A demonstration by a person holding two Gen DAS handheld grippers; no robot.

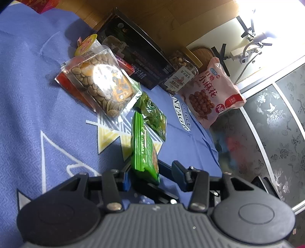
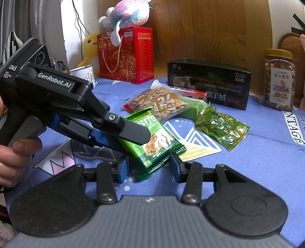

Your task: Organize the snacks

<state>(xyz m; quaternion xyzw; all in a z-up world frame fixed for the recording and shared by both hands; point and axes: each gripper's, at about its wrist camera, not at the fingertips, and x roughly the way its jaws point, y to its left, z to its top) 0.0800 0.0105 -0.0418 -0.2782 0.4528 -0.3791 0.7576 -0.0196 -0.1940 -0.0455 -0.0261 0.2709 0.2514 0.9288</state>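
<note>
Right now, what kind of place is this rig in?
Probably a home bedroom: snacks lie on a printed blue bedsheet, plush toys sit by a wooden headboard, and a floral wardrobe door stands alongside.

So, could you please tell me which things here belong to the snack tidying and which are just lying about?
Job:
green biscuit packs
seed bag
green snack pouch
nut jar
pink snack bag

Lying about:
plush toy
white mug
red gift box

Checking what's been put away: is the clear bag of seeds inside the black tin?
No, the clear seed bag lies on the blue cloth before the black tin.
</note>
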